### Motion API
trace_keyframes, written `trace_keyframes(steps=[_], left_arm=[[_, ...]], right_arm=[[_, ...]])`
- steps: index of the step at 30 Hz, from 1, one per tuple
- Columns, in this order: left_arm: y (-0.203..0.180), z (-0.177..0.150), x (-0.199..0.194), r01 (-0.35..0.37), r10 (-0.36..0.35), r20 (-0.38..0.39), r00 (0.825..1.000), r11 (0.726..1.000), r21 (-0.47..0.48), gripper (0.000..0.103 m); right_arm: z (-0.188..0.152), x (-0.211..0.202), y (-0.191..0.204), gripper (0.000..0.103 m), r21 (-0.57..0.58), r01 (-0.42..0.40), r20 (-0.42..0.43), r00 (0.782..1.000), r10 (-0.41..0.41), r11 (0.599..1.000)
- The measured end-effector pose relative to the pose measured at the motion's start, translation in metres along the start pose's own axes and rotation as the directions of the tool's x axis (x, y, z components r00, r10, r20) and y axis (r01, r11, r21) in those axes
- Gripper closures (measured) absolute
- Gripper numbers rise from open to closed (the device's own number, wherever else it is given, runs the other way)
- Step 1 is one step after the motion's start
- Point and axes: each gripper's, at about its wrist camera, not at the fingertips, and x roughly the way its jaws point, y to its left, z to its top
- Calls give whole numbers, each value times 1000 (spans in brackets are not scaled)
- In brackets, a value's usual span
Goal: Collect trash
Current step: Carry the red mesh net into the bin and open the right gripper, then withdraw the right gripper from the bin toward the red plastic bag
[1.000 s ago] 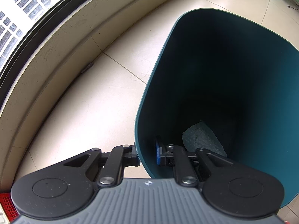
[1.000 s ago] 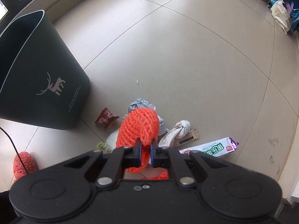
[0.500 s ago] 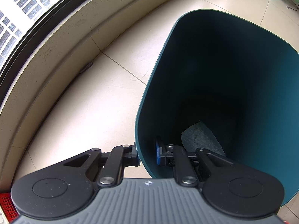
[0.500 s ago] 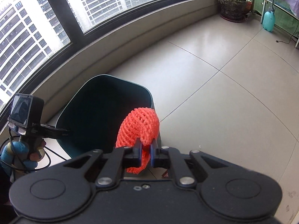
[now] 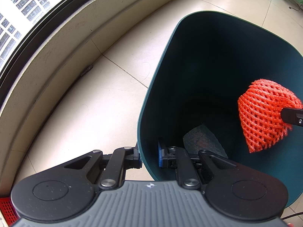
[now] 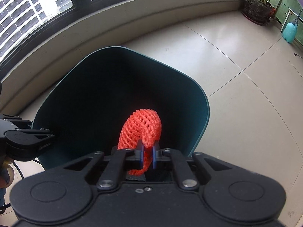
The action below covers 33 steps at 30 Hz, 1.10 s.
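Note:
A dark teal trash bin (image 5: pixel 217 24) (image 6: pixel 205 102) stands on the tiled floor. My left gripper (image 5: pixel 149 156) is shut on the bin's near rim, one pad outside and one inside; it also shows at the left edge of the right wrist view (image 6: pixel 47 135). My right gripper (image 6: pixel 147 156) is shut on an orange foam fruit net (image 6: pixel 141 130) and holds it over the bin's mouth. In the left wrist view the net (image 5: pixel 263 117) hangs inside the bin's outline at the right, with one right finger (image 5: pixel 292 116) at the frame edge. A crumpled grey wrapper (image 5: pixel 202 141) lies at the bin's bottom.
A low curved wall (image 6: pixel 132 20) under dark-framed windows runs behind the bin. A potted plant (image 6: pixel 257 7) and a turquoise spray bottle (image 6: pixel 289 31) stand far right. A red mesh item (image 5: pixel 6 211) shows at the lower left corner.
My right gripper carried the orange net from the trash pile on the floor to above the bin's mouth; the net now appears in the left wrist view. The left gripper kept still on the rim.

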Motion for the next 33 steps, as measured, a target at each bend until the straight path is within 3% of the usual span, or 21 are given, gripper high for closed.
trace_keyframes(steps=[11,15,21,27,33], left_arm=[[-6,-3,-2,-8,8,9,1000,1000,14,89],[-7,-4,-2,-10,10,10,1000,1000,15,89],[-6,-4,-1,-11,11,10,1000,1000,14,89],[-8,-4,-1,-19,19,12,1000,1000,18,89],[-9,-5,-1,-24,24,14,1000,1000,19,89]], right_arm=[[-7,35,16,82,-42,33,-66,997,-36,999],[-8,33,18,73,-57,26,-52,998,-29,998],[-9,10,17,54,-66,-15,-15,1000,14,998],[-17,-32,-2,46,-42,-88,31,995,90,995],[-33,-68,-31,42,-17,-99,73,992,100,995]])
